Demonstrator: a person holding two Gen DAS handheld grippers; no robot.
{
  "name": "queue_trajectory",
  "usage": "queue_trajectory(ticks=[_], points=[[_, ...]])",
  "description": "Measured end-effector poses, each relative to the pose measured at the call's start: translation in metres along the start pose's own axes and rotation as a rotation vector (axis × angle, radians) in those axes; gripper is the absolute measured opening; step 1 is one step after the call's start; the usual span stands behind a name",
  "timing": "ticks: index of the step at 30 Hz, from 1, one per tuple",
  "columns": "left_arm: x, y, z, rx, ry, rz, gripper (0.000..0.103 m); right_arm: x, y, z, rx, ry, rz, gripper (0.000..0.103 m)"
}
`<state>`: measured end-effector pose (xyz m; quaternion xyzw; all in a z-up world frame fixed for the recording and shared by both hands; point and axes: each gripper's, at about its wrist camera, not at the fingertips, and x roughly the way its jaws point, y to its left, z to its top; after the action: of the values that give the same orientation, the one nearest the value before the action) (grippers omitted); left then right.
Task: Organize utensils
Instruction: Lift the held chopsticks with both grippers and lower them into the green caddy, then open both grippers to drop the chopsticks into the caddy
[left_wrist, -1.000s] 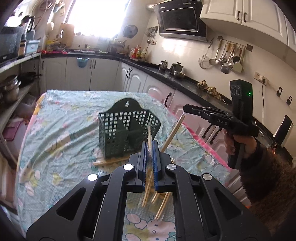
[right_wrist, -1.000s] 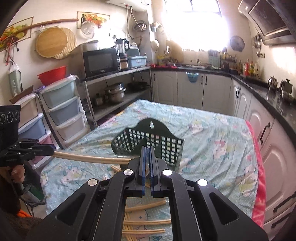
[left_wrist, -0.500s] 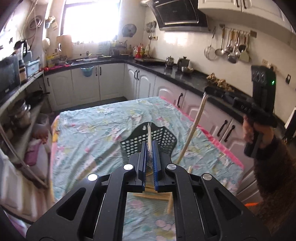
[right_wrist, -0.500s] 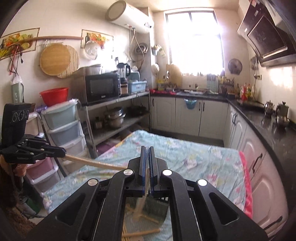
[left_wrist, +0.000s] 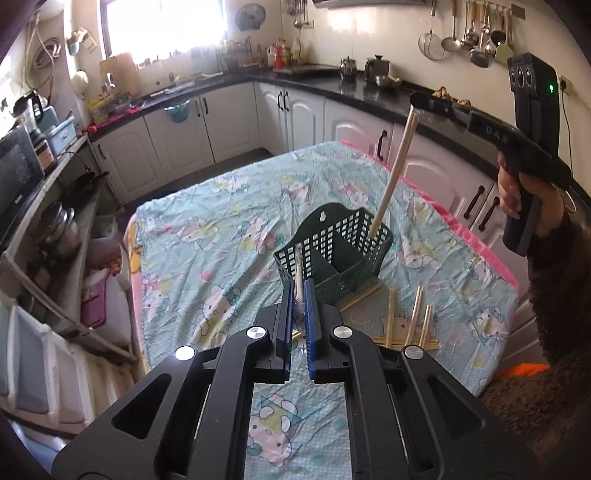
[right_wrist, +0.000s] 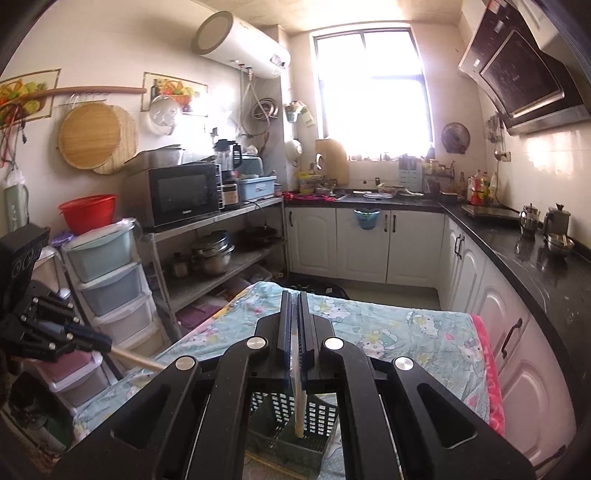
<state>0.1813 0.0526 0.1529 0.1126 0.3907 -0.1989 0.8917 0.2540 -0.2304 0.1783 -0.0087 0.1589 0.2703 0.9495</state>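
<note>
A dark green mesh utensil basket (left_wrist: 334, 254) with two compartments stands on the cloth-covered table (left_wrist: 207, 229). My left gripper (left_wrist: 298, 291) is shut on a pale chopstick (left_wrist: 297, 269) that points at the basket's left compartment. My right gripper (left_wrist: 415, 105) is shut on a wooden chopstick (left_wrist: 391, 177), held steeply, its lower tip inside the basket's right compartment. In the right wrist view the right gripper (right_wrist: 294, 306) holds that chopstick (right_wrist: 298, 410) down into the basket (right_wrist: 291, 432). Several loose chopsticks (left_wrist: 406, 325) lie on the cloth in front of the basket.
White cabinets and a black counter (left_wrist: 369, 92) run behind and to the right of the table. Shelves with pots (right_wrist: 212, 253) and plastic drawers (right_wrist: 107, 273) stand to the left. The left gripper body (right_wrist: 40, 332) shows at the right wrist view's left edge.
Both grippers have risen and tilted down over the basket. The right gripper's chopstick has swung to near upright, with its tip now in the right compartment.
</note>
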Motion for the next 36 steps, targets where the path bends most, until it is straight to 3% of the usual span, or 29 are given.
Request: queue_trajectory(ticks=[8, 16, 20, 36], points=[[0.031, -0.002, 0.000, -0.037, 0.035, -0.029, 0.003, 0.023, -0.008, -0.016, 0.022, 0.041, -0.018, 0.004], [0.049, 0.000, 0.004, -0.091, 0.019, -0.071, 0.005, 0.039, -0.012, -0.031, 0.050, 0.081, -0.042, 0.007], [0.051, 0.000, 0.004, -0.111, -0.003, -0.087, 0.015, 0.038, -0.014, -0.037, 0.055, 0.076, -0.058, 0.035], [0.005, 0.014, -0.002, -0.262, -0.245, -0.084, 0.080, 0.005, -0.018, -0.053, 0.054, 0.070, -0.087, 0.061]])
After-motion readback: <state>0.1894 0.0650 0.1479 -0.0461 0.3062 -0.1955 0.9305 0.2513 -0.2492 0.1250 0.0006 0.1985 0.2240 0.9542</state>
